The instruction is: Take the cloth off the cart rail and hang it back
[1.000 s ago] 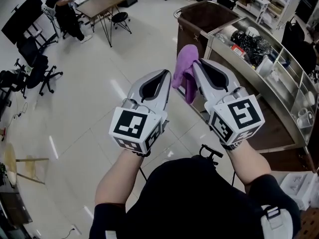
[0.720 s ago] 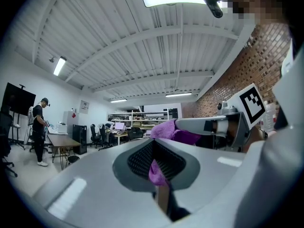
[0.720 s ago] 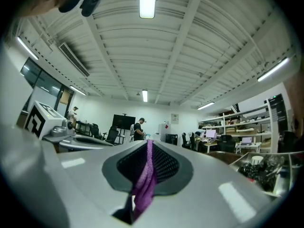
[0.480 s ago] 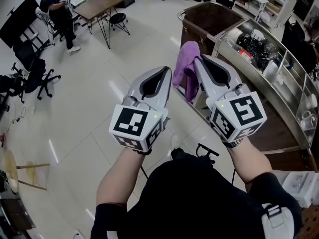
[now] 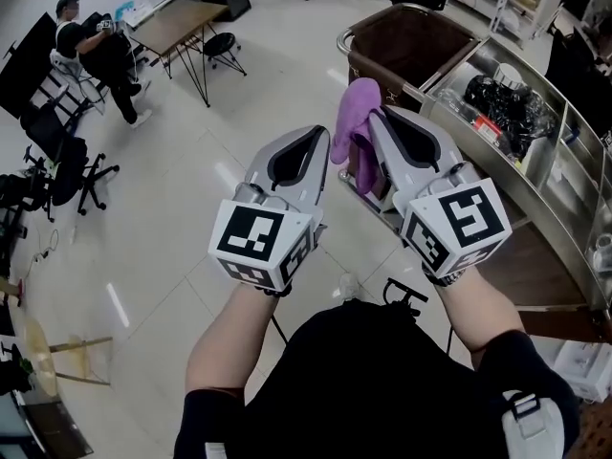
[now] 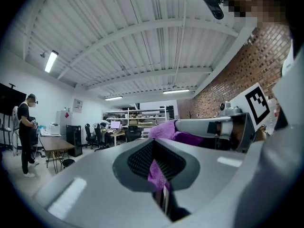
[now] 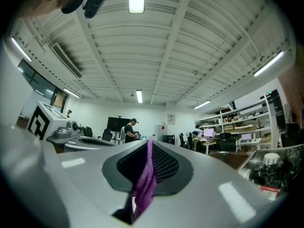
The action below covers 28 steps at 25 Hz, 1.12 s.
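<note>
A purple cloth (image 5: 356, 113) hangs in the air between my two grippers, over the floor in front of the cart's chrome rail (image 5: 341, 38). My right gripper (image 5: 382, 118) is shut on its upper edge, and the right gripper view shows a purple strip (image 7: 145, 184) pinched in the jaw slot. Close beside it, my left gripper (image 5: 314, 140) is level with it. The left gripper view shows a purple fold (image 6: 156, 172) caught between its closed jaws, and the bunched cloth (image 6: 164, 129) on the other gripper. Both point roughly level, out across the room.
The cart has a brown bag (image 5: 406, 36) and steel shelves (image 5: 535, 151) with dark bundles and cups, along the right. At the far left are a wooden table (image 5: 182, 22), a person (image 5: 91, 51) and office chairs (image 5: 67, 156). A white object (image 5: 349, 285) lies on the glossy floor below.
Both grippers kept their pose side by side with the cloth. The floor and cart have slid across the head view, and the person by the table now appears lower left.
</note>
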Available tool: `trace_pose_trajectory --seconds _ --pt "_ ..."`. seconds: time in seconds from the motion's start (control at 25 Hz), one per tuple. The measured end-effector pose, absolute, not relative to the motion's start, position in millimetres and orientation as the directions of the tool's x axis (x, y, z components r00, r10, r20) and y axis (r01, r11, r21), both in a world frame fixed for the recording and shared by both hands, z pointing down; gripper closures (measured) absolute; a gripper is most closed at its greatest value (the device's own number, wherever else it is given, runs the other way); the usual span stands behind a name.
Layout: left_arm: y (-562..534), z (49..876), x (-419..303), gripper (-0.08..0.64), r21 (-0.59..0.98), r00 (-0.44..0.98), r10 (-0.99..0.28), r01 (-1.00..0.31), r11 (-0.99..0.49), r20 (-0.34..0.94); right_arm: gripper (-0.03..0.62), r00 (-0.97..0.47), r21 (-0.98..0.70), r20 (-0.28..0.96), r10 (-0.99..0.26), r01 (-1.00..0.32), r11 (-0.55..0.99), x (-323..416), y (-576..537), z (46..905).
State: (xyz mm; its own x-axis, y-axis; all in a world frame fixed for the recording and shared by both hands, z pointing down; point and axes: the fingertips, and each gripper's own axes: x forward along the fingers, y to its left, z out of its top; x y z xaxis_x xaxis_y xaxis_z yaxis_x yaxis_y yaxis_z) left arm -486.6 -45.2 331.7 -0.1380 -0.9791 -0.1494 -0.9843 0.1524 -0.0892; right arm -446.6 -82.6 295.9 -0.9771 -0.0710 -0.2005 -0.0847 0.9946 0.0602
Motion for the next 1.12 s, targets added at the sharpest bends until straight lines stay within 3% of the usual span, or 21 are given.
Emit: trace_pose_trajectory --seconds 0.64,1.12 --pt "-137 330 -560 0.558 -0.070 -0.074 -0.988 -0.994 0.084 -0.134 0.562 -0.971 0.059 -0.192 -0.142 -0.156 0.986 -510 -164 291" --pt "-142 308 -617 0.558 -0.072 0.076 -0.987 -0.995 -0.066 -0.140 0.563 -0.935 0.058 -0.188 -0.299 -0.315 0.947 -562 -168 268"
